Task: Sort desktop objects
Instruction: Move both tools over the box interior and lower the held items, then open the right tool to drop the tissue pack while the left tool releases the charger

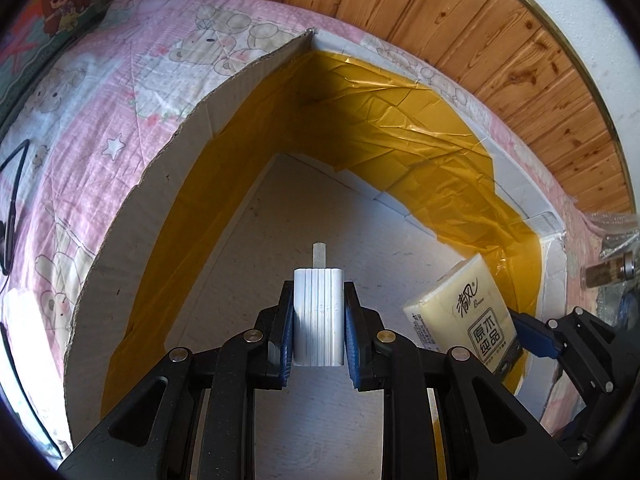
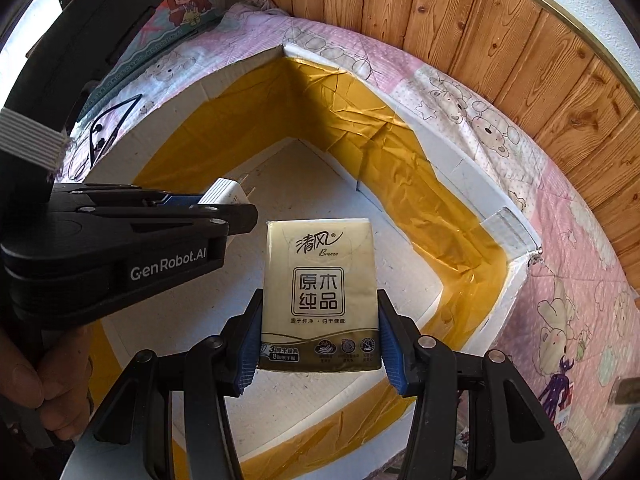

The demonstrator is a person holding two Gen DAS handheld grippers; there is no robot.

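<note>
Nearest in the left wrist view, the left gripper [image 1: 319, 322] is clamped narrow on a white charger [image 1: 319, 322], prongs pointing down toward the box floor; in the right wrist view the right gripper [image 2: 319, 340] is clamped wide on a tissue pack [image 2: 320, 296], its blue pads pressed on both long sides. Both loads are held above the inside of a white cardboard box [image 1: 120, 236] w/ yellow tape lining [image 1: 400, 120] on its walls, so the drop-off step seems to be in hand. Risks, as judged: the 2 grippers are close together, the right one at the left view's edge beside the pack, so a clash could be caused by lowering both at once; the charger could land on its prongs and tip; the pack could catch on the near right wall, just beside it. Open room is seen on the bare floor toward the far corner; the torn left rim is uneven. Beyond the box, a pink bedsheet [image 1: 120, 100] and a wood-panel wall [image 1: 480, 20] are seen.
</note>
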